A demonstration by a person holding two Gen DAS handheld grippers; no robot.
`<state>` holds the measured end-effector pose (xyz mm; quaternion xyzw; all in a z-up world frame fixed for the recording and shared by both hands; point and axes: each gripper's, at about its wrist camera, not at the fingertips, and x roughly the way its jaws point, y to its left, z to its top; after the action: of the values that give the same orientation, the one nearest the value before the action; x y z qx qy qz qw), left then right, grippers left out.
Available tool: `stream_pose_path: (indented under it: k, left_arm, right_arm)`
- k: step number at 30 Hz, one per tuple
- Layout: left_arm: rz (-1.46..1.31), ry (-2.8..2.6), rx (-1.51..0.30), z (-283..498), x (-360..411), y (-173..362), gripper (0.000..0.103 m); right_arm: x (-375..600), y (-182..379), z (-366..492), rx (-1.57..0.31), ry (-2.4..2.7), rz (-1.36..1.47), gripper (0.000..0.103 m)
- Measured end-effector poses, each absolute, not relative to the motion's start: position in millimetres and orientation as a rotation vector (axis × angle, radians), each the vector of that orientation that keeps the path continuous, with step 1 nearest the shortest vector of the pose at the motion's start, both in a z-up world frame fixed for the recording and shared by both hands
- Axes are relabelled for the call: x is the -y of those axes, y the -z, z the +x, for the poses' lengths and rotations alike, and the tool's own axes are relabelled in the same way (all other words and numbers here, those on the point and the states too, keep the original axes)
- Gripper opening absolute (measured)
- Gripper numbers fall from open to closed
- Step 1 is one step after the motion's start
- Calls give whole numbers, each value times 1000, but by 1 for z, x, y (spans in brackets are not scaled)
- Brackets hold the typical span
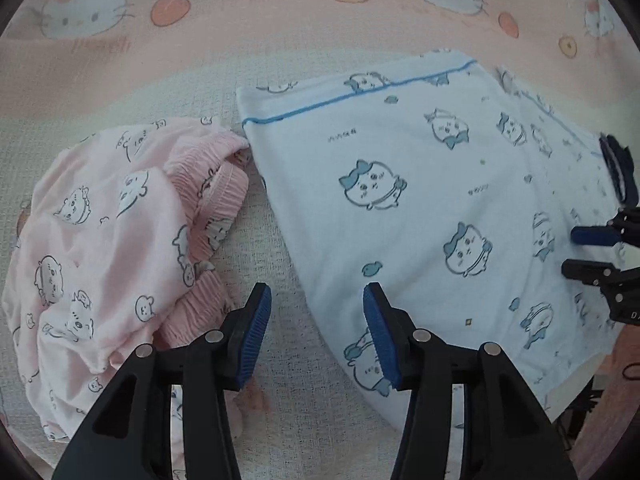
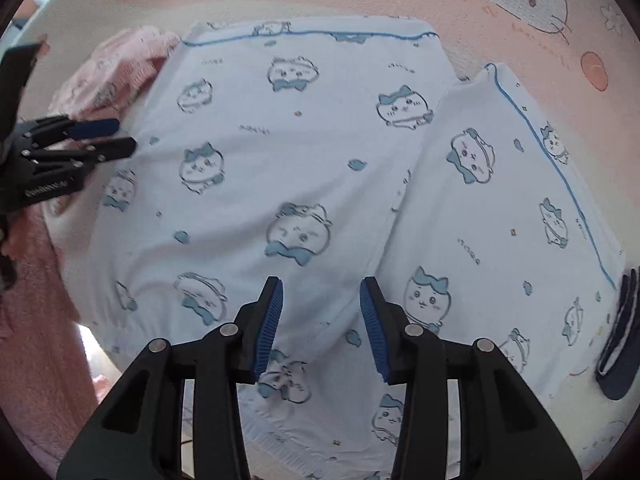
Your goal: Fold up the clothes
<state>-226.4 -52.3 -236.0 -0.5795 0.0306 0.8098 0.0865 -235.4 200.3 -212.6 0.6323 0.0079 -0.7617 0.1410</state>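
Both grippers' jaws gape wide, seemingly empty, over blue shorts (image 2: 256, 184).

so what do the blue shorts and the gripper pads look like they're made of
Blue shorts: soft matte woven or knit cloth, probably cotton; it drapes, creases and carries a printed cartoon pattern. Left gripper pads: blue, finely ribbed, likely rubber or soft plastic, on glossy black plastic arms.
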Motion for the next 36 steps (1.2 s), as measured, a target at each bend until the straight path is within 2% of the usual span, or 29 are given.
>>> stream_pose_path:
  k: [2, 4, 7, 11, 20, 25, 26, 27, 28, 30, 33, 36]
  left_arm:
    - [-1684, -2392, -52, -230, 45, 235, 51]
    - [-1674, -2368, -72, -232, 34, 240, 51]
    - [-1736, -2399, -256, -234, 19, 253, 51]
    - [-1720, -2465, -173, -256, 34, 251, 52]
    - [-1653, -2595, 60, -308, 70, 245, 52]
    - [-1642, -2639, 146, -335, 89, 248, 52]
    - [-1643, -2643, 127, -339, 89, 250, 46]
    - [-1652, -2659, 67, -342, 87, 253, 29]
    - [-1650, -2671, 19, -344, 86, 254, 18]
    - [-1643, -2679, -40, -347, 86, 256, 15]
    - [-1643, -2688, -90, -359, 87, 255, 13]
    - [-1669, -2723, -100, -362, 100, 242, 13]
  right_arm:
    - [-192, 211, -243, 62, 2160, 1773, 52]
    - [-174, 221, -250, 46, 2102, 1761, 53]
    - [-156, 233, -248, -121, 2105, 1794, 53]
    - [-158, 227, -235, -309, 2094, 1837, 53]
    - [-200, 208, -293, 68, 2157, 1764, 53]
    - [-220, 201, -344, 172, 2296, 1754, 53]
    - [-220, 204, -353, 170, 2292, 1768, 53]
    - [-220, 210, -361, 143, 2275, 1798, 53]
    - [-219, 217, -367, 105, 2259, 1829, 53]
    - [-217, 225, -376, 60, 2248, 1834, 56]
    - [-218, 221, -386, 37, 2311, 1799, 53]
    - [-227, 217, -395, 116, 2359, 1798, 53]
